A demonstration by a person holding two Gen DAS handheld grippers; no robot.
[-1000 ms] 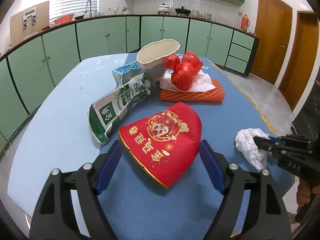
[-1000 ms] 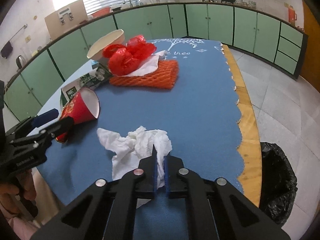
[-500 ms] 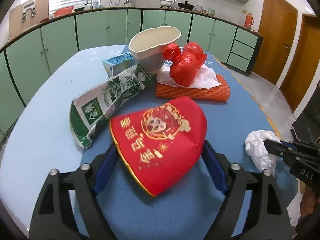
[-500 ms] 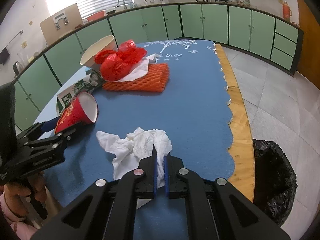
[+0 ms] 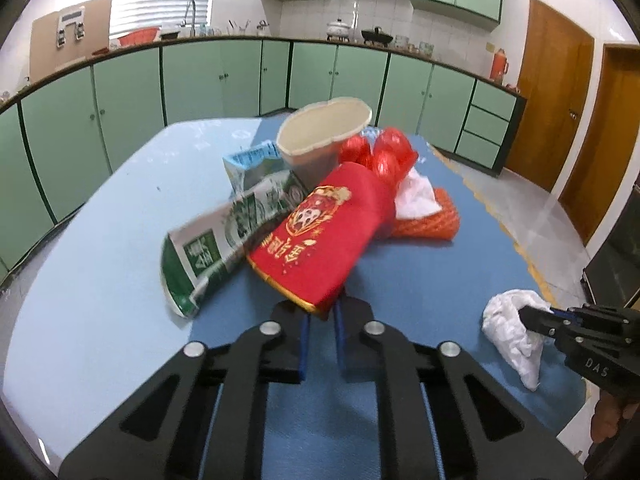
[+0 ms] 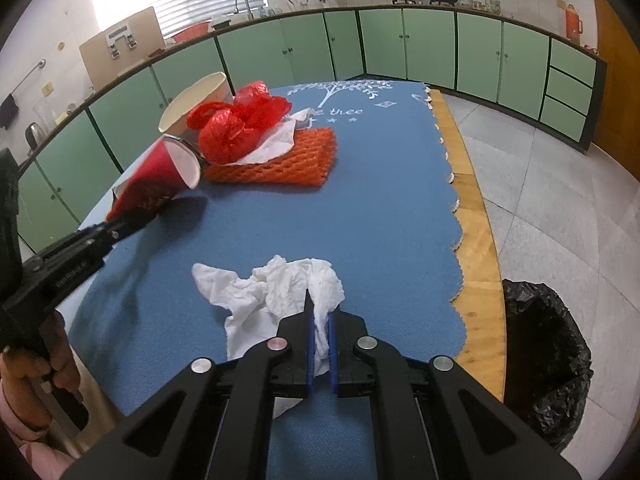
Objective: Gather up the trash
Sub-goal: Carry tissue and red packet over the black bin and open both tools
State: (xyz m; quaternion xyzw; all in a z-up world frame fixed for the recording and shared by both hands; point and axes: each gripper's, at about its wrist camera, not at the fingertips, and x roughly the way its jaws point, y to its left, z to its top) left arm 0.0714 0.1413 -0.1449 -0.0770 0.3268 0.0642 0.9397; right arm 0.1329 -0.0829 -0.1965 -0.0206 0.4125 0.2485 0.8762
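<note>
A red paper cup (image 5: 320,236) with gold print hangs tilted just above the blue tablecloth (image 6: 380,200), open mouth facing away from me. My left gripper (image 5: 320,312) has its jaws closing on the cup's near end, pads pressing on it; the right wrist view shows the cup (image 6: 160,184) raised over its shadow. My right gripper (image 6: 319,312) is shut on a crumpled white tissue (image 6: 272,292) that lies on the cloth near the front edge. The left wrist view shows the same tissue (image 5: 508,328) in the right gripper (image 5: 524,314).
Behind the cup lie a green milk carton (image 5: 216,248), a beige paper bowl (image 5: 324,128), a red plastic bag (image 6: 236,128) on white paper and an orange foam net (image 6: 280,160). A bin with a black bag (image 6: 544,360) stands on the floor right of the table.
The left gripper's jaws went from wide open around the red cup to pinched on it, and the cup tipped up off the cloth. The right gripper kept still on the tissue.
</note>
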